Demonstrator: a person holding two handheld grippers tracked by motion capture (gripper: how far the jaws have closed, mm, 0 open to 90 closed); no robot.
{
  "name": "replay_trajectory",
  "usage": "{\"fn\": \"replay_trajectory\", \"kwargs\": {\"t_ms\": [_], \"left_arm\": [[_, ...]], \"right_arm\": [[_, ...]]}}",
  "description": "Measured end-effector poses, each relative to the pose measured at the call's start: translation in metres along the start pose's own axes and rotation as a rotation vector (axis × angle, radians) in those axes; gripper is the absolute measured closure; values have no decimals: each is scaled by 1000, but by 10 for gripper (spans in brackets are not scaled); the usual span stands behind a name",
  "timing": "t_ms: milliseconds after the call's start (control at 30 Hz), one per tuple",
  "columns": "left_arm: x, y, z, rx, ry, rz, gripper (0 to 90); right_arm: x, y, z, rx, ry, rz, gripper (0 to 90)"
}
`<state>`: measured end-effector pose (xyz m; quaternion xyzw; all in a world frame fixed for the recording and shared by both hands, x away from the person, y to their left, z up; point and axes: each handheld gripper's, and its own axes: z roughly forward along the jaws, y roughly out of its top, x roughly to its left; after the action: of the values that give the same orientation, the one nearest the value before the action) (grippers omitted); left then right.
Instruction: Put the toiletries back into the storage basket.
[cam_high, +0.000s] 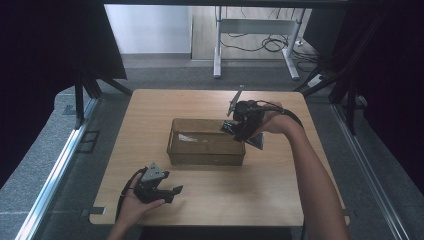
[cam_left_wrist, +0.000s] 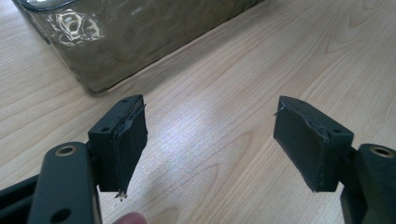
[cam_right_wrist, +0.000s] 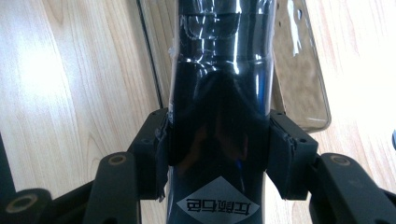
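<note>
A smoky see-through plastic bin (cam_high: 205, 157) stands in the middle of the wooden table (cam_high: 280, 195). My right gripper (cam_high: 234, 128) hovers over the bin's right end, shut on a glossy black package (cam_right_wrist: 219, 70) with a white diamond label; both pads press its sides. The package (cam_high: 228, 126) points toward the bin, whose rim (cam_right_wrist: 299, 79) lies under it. My left gripper (cam_high: 172, 192) rests low near the table's front left, a little in front of the bin. Its jaws (cam_left_wrist: 210, 140) stand wide open with nothing between them, and the bin's corner (cam_left_wrist: 130, 32) is just beyond.
Bare wood surrounds the bin on all sides. A metal desk frame (cam_high: 255, 30) and cables lie on the floor beyond the table's far edge. Dark curtains hang at both sides.
</note>
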<state>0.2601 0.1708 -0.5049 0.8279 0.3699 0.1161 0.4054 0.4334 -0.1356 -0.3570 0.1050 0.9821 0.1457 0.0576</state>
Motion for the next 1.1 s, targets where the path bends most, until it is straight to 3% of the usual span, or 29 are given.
{"fn": "replay_trajectory", "kwargs": {"t_ms": [1100], "left_arm": [[-1, 1, 0, 2, -6, 8, 262]], "right_arm": [[1, 33, 18, 17, 25, -53, 462]]}}
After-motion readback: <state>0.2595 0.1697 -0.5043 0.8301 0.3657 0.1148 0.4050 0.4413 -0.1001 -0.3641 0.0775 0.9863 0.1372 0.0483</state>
